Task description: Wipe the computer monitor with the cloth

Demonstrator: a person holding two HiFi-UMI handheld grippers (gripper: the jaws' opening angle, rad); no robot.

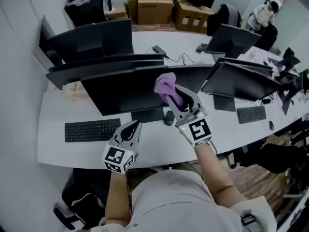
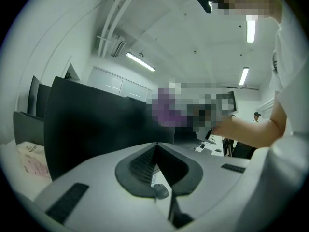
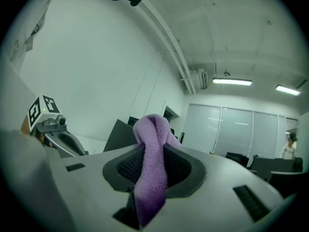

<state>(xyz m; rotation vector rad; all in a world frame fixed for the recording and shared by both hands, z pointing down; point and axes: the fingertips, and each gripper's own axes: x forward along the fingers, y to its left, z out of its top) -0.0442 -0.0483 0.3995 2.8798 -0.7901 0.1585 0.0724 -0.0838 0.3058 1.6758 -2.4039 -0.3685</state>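
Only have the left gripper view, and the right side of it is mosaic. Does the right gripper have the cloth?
Observer: Yes. The right gripper view shows the right gripper shut on the purple cloth, with a bunch sticking out past the jaws.
Operator: Where is it relative to the monitor?
Observer: In the head view the cloth is up at the top edge of the nearest monitor, towards its right end. I cannot tell whether it touches.
Operator: What's on the desk near my gripper?
Observer: A black keyboard lies on the desk in front of that monitor, just left of the left gripper.
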